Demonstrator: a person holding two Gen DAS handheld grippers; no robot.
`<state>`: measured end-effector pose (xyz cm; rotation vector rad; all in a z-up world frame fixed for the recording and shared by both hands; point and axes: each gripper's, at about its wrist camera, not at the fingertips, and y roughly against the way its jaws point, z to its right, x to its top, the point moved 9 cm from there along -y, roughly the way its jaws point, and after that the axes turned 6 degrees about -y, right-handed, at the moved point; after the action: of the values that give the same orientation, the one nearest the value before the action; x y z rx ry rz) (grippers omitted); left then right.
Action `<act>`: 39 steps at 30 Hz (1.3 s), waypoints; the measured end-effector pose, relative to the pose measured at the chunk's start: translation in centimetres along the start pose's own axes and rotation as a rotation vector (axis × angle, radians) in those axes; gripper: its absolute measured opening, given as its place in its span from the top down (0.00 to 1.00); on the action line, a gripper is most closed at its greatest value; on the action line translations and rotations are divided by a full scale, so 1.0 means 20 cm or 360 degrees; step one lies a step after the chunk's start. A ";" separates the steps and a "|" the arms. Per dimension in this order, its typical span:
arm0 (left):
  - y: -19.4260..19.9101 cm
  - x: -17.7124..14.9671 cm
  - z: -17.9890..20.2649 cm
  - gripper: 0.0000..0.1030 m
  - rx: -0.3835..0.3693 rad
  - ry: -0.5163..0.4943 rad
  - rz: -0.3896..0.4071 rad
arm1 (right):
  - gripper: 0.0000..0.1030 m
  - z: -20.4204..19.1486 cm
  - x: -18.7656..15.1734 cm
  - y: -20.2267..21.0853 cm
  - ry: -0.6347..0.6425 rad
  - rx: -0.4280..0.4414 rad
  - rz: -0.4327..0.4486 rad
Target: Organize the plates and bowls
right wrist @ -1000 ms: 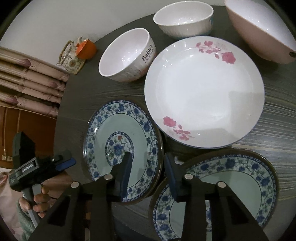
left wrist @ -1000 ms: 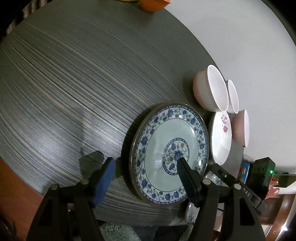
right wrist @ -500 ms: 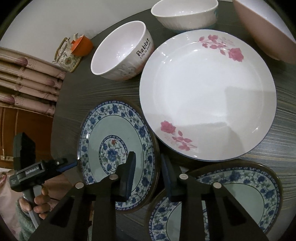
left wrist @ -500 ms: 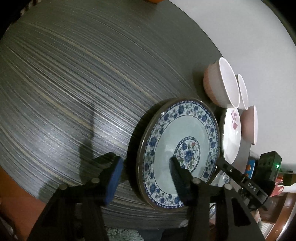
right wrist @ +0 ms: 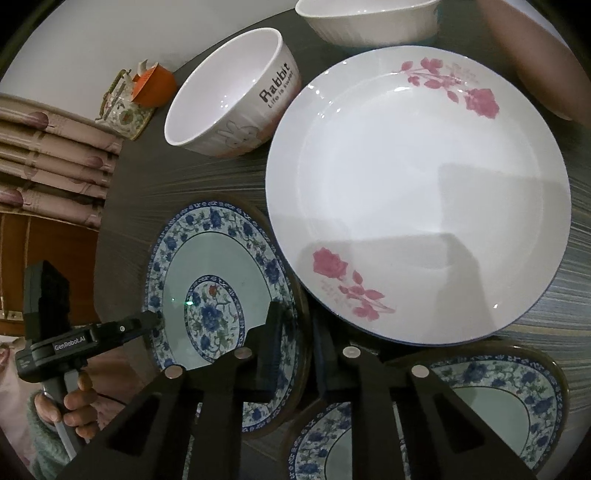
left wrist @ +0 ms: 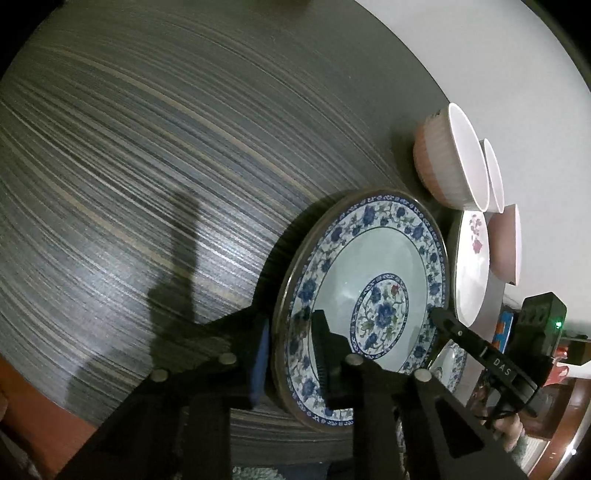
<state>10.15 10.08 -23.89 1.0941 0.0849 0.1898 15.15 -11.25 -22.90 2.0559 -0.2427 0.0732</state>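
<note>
A blue floral plate (left wrist: 373, 295) (right wrist: 218, 291) lies on the dark round table (left wrist: 147, 177). My left gripper (left wrist: 291, 325) has its jaws closing on the plate's near left rim, one pad outside and one inside, both touching it. My right gripper (right wrist: 297, 317) pinches the opposite rim of the same plate. Each gripper shows in the other's view, the left gripper (right wrist: 147, 321) at the plate's left edge and the right gripper (left wrist: 443, 321) at its right edge. A second blue floral plate (right wrist: 487, 398) lies beside it, partly hidden by my right fingers.
A white rose-patterned plate (right wrist: 417, 192) lies just beyond. Behind it stand a "Rabbit" bowl (right wrist: 229, 92), a white ribbed bowl (right wrist: 369, 18) and a pink bowl (right wrist: 528, 55). A small teapot with an orange piece (right wrist: 144, 88) sits at the table's far edge.
Both grippers have sunk toward the blue floral plate. The left jaws went from wide apart to tight on its rim, and the right jaws narrowed onto the opposite rim.
</note>
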 end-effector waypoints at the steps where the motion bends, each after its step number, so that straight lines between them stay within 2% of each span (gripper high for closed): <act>1: 0.00 0.00 0.00 0.80 0.0015 -0.0013 0.0004 | 0.86 -0.01 0.00 0.00 0.0014 -0.0008 0.0005; 5: 0.04 0.02 0.00 0.80 0.0103 -0.0097 0.0059 | 0.86 -0.05 -0.01 0.01 0.0052 -0.0021 0.0030; 18: 0.23 0.05 -0.13 0.80 0.0177 -0.0109 0.0177 | 0.87 -0.27 -0.12 0.03 0.0121 -0.0017 0.0102; 33: 0.30 0.07 -0.37 0.80 0.0268 -0.0075 0.0210 | 0.86 -0.39 -0.25 -0.07 0.0094 -0.0008 0.0184; 39: 0.27 0.07 -0.41 0.79 0.0286 -0.0058 0.0205 | 0.86 -0.39 -0.27 -0.12 0.0111 -0.0012 0.0176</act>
<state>9.64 19.89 -22.80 1.2830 -0.0011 0.2817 10.82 -2.59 -21.98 2.0276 -0.3125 0.2113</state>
